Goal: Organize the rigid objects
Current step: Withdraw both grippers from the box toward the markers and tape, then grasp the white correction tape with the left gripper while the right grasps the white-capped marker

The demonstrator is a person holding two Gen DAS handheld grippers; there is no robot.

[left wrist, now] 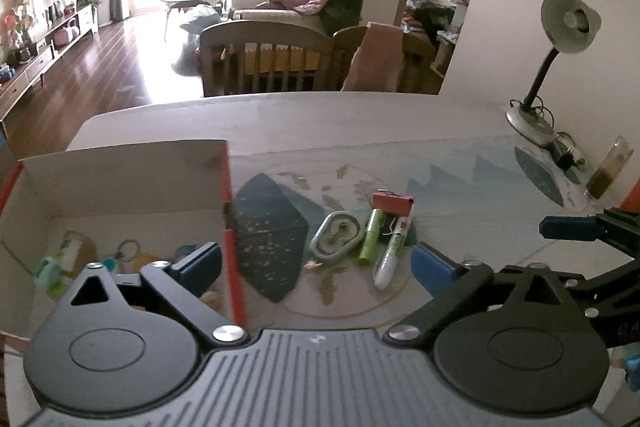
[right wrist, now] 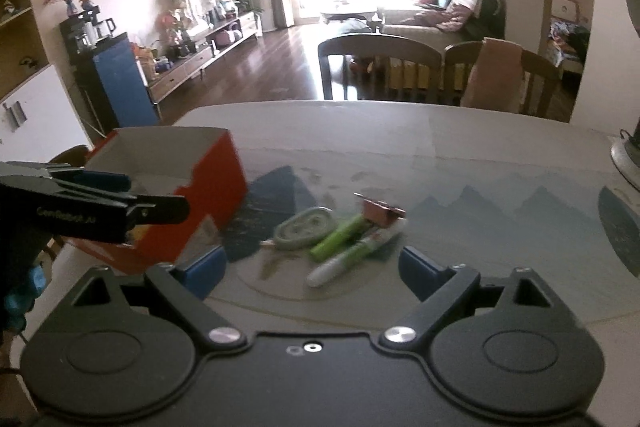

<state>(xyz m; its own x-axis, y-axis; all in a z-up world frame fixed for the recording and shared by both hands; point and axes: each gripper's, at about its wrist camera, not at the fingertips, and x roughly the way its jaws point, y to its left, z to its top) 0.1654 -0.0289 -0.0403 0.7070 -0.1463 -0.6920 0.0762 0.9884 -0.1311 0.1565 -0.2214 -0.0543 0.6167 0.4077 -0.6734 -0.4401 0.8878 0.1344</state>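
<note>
While both claws gape empty, advise right claw (right wrist: 312, 269) straddle white marker (right wrist: 352, 258) squarely, clear of green tube (right wrist: 340, 235).

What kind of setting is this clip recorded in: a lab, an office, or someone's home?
Most likely a home: an open dining and living room. The work happens on a dining table with wooden chairs behind it, and beyond them are a sofa with cushions and a low TV cabinet.
</note>
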